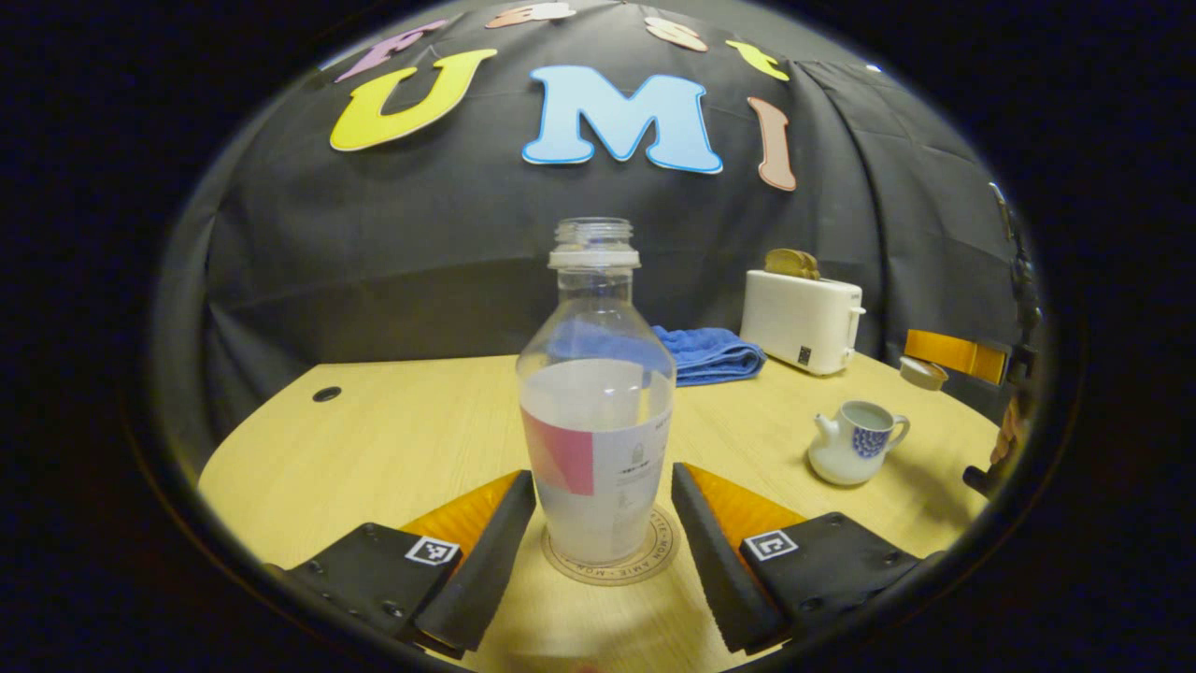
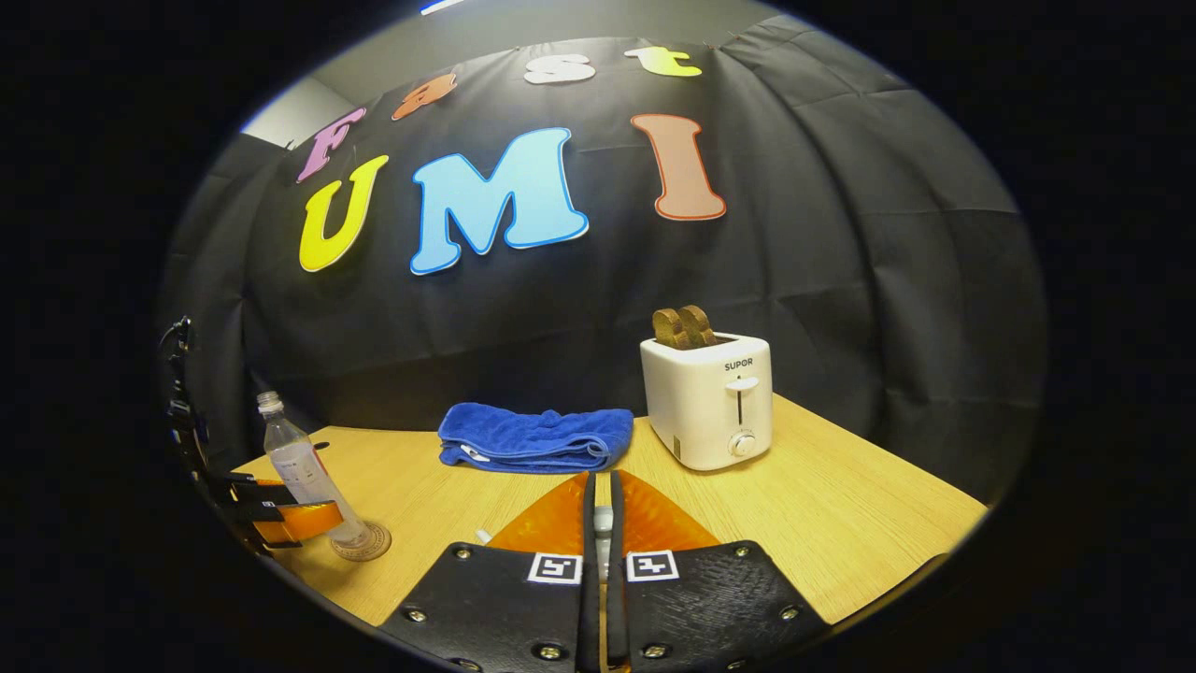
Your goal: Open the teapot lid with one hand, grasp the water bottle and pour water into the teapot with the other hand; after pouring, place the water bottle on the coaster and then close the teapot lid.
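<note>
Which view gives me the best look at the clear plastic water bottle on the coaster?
The left gripper view: the clear plastic water bottle stands upright, uncapped, centred on the round coaster between the open fingers of the left tool. The right gripper view shows the bottle small at the far left edge, partly behind that tool.

Both views low, facing wall; toaster [image 1: 802,321] apparently shared.

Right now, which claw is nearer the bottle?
Left. The left claw is open with a finger on each side of the bottle, which stands on the coaster. The right claw is across the table, holding something small and pale, likely the lid.
</note>
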`<state>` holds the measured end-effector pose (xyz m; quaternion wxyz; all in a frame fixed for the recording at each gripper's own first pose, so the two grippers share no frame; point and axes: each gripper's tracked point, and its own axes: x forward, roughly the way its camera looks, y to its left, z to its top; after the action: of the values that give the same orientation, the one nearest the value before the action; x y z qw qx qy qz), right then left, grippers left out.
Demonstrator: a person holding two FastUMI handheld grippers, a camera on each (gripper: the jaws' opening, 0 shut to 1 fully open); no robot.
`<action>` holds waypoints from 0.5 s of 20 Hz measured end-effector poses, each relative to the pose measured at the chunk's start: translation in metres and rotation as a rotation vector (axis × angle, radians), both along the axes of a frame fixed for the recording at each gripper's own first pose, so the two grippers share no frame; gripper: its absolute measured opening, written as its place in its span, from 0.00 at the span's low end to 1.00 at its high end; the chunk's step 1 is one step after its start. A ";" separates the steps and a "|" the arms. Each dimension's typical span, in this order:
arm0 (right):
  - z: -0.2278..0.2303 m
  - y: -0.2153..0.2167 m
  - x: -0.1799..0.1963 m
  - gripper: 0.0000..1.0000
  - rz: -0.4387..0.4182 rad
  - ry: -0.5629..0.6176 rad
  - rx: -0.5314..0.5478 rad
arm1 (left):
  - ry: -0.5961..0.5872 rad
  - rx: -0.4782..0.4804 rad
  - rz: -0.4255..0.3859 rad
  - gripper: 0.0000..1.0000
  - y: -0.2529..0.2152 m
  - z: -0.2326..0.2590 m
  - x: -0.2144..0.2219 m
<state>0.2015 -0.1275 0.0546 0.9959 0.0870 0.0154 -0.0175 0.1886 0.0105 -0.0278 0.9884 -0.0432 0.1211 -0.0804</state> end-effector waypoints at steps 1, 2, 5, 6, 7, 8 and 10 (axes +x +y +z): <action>0.003 0.003 0.001 0.03 0.008 -0.003 0.006 | 0.000 -0.006 -0.004 0.97 0.000 0.001 -0.001; 0.006 0.007 0.002 0.03 0.016 -0.008 0.015 | 0.002 -0.010 -0.001 0.97 0.002 0.002 -0.005; 0.013 0.022 0.009 0.03 0.052 -0.011 0.031 | 0.000 -0.034 0.010 0.98 0.013 0.006 -0.015; 0.013 0.027 0.012 0.03 0.062 -0.008 0.032 | -0.005 -0.039 0.014 0.98 0.015 0.007 -0.021; 0.011 0.032 0.015 0.03 0.073 -0.001 0.032 | -0.011 -0.040 0.019 0.97 0.019 0.009 -0.026; 0.008 0.037 0.019 0.03 0.081 0.008 0.033 | -0.019 -0.037 0.023 0.97 0.023 0.012 -0.032; 0.000 0.044 0.024 0.03 0.097 0.031 0.047 | -0.033 -0.039 0.025 0.97 0.027 0.019 -0.044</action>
<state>0.2255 -0.0835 0.0547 0.9930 0.1090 0.0356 0.0297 0.1449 0.0377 -0.0091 0.9902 -0.0628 0.1025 -0.0712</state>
